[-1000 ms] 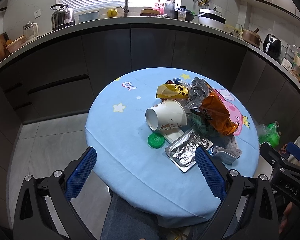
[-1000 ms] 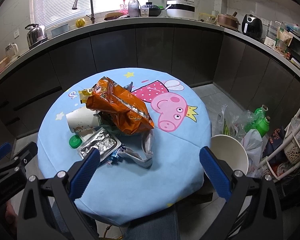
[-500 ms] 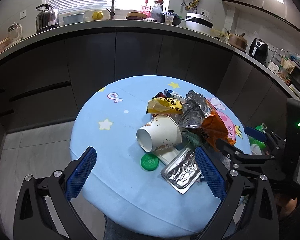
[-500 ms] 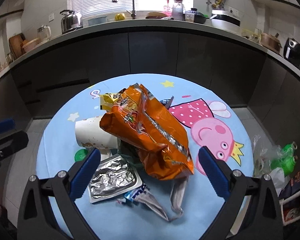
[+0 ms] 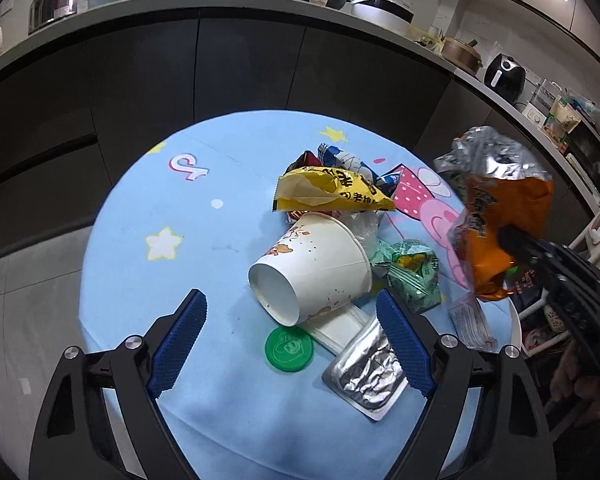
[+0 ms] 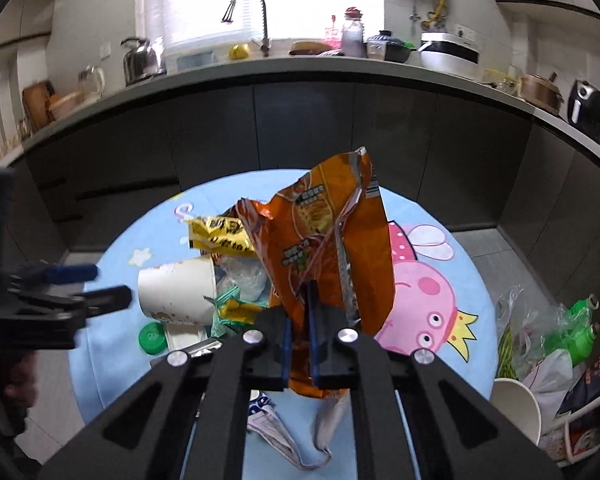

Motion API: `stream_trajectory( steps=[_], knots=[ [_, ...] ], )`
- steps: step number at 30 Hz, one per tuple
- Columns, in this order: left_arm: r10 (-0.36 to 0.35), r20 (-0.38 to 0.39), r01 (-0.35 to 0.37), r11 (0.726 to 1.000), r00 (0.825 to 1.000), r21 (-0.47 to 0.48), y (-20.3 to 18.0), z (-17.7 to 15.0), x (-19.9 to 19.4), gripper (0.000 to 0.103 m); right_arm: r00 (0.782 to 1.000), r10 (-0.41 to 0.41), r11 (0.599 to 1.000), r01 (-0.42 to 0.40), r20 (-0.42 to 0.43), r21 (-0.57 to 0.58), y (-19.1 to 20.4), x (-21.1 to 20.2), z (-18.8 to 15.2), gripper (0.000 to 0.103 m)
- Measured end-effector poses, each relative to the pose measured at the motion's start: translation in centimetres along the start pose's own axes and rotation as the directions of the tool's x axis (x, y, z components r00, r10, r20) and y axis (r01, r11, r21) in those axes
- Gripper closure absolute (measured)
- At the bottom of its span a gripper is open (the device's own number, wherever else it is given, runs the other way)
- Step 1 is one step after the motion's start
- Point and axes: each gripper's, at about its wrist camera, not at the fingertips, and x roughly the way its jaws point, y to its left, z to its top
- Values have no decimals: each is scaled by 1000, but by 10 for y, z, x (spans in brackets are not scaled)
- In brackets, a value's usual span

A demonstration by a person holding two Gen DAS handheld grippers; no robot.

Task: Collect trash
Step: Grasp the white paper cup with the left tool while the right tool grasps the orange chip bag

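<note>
My right gripper (image 6: 299,316) is shut on the lower end of an orange chip bag (image 6: 332,240), which stands up above the round table (image 6: 452,264). The left wrist view shows the same bag (image 5: 500,208) hanging clear of the pile at the right. A white paper cup (image 5: 312,268) lies on its side with its base toward me. My left gripper (image 5: 290,298) hovers close over the cup, its jaws closing with the cup's base between the blue fingertips (image 5: 196,304), which do not touch it.
Around the cup lie a yellow wrapper (image 5: 332,192), a green wrapper (image 5: 412,268), a green lid (image 5: 288,348) and a foil pouch (image 5: 368,376). A white bucket (image 6: 516,408) and plastic bags with green bottles (image 6: 572,328) sit on the floor at the right. Dark cabinets ring the table.
My right gripper has shut on the orange bag and lifted it off the pile. My left gripper has come down closer to the cup, its jaws slightly narrower.
</note>
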Motion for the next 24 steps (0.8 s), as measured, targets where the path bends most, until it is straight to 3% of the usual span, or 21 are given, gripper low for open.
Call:
stream_trajectory(
  steps=[4, 6, 8, 13, 14, 17, 24],
  knots=[
    [-71, -71, 69, 997, 995, -34, 11, 17, 37, 19, 1000, -14, 1000, 14, 13, 25, -6, -18, -2, 95],
    [-102, -99, 100, 995, 990, -20, 11, 25, 51, 14, 1000, -14, 1000, 14, 13, 23, -5, -22, -4, 95],
    [-138, -129, 138, 990, 982, -8, 11, 29, 62, 9, 1000, -14, 1000, 14, 16, 20, -2, -26, -6, 95],
    [-183, -211, 182, 983, 960, -24, 13, 33, 88, 9, 1000, -8, 1000, 8, 20, 20, 3, -31, -8, 95],
    [-199, -222, 194, 980, 955, -44, 15, 32, 90, 10, 1000, -9, 1000, 9, 21, 17, 4, -32, -8, 95],
    [-219, -226, 205, 975, 949, -83, 21, 31, 91, 31, 1000, -11, 1000, 11, 26, 13, 8, -36, -9, 95],
    [-196, -170, 185, 980, 966, -79, 20, 30, 68, 47, 999, -13, 1000, 12, 45, 21, 9, -46, -8, 95]
  ],
)
